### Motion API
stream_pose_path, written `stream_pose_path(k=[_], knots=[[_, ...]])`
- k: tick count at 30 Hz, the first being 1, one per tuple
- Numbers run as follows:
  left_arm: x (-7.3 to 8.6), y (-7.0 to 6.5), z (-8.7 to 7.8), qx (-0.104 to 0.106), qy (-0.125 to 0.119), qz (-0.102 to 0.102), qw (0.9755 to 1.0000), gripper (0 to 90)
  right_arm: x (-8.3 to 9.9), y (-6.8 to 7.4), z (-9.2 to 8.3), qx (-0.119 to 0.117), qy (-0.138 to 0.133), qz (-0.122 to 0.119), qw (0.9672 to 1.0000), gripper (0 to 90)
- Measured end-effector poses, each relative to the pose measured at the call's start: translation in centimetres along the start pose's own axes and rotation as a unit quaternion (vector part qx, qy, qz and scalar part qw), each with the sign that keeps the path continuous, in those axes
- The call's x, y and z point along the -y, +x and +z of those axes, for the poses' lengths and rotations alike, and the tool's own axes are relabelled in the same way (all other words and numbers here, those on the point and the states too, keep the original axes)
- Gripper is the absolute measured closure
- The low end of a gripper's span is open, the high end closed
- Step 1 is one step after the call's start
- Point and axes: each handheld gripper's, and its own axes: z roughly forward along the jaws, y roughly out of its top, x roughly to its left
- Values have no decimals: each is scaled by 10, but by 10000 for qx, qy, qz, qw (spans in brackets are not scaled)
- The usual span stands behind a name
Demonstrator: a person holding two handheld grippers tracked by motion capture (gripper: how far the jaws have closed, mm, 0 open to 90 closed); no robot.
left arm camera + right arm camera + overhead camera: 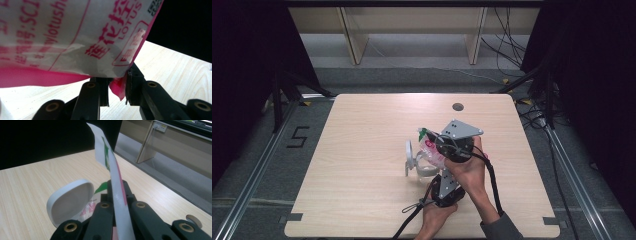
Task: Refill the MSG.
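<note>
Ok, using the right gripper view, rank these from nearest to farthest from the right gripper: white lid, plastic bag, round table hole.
1. plastic bag: clamped between the right gripper jaws.
2. white lid: just left of the jaws.
3. round table hole: off at the right edge.

We hold both grippers close together, our forearms coming in side by side. Our right hand (464, 170) wraps its gripper from above, and the right gripper (439, 145) sits just beyond the left one, its grey plate uppermost. Its jaws are clamped tight together on a thin sheet. Our left hand (434, 216) lies just behind the left gripper (434, 175), whose jaws stand slightly apart, pinching a pink corner between them.
</note>
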Motion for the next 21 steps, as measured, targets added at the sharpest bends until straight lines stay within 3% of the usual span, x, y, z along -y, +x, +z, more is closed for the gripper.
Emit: stream_pose_path(k=[2,3,4,6,7,9,10,11,12,13,15,19,21], knots=[[0,1,1,31,-11,-23,10000,754,0,0,1,51,-32,-58,10000,900],[1,1,1,25,-24,-11,10000,754,0,2,0,12,55,71,10000,900],[1,1,1,3,-42,1,10000,754,0,1,2,93,-37,-11,9999,900],[0,0,0,1,-43,18,10000,754,-1,2,2,18,46,53,10000,900],[-1,0,0,5,-46,20,10000,754,-1,1,2,37,0,-103,9999,900],[-2,0,0,19,-126,-15,9999,755,-3,5,2,-17,24,-32,10000,900],[-2,0,0,10,-137,-7,9999,755,-4,7,2,91,-47,-85,9999,900],[-3,0,0,4,-138,-2,9999,755,-5,7,2,41,21,-221,9997,900],[-2,0,0,11,-131,-14,9999,755,-5,10,2,60,58,-75,9999,900],[-2,1,1,24,-116,-21,9999,756,-5,8,4,113,-14,-216,9997,900],[-1,0,1,11,-122,-34,9999,756,-5,7,5,116,16,-271,9996,900],[-2,-1,0,-5,-160,-21,9999,756,-5,9,5,66,73,-119,9999,900],[-3,-1,0,-38,-214,-1,9998,757,-7,9,5,34,40,-337,9994,900]])
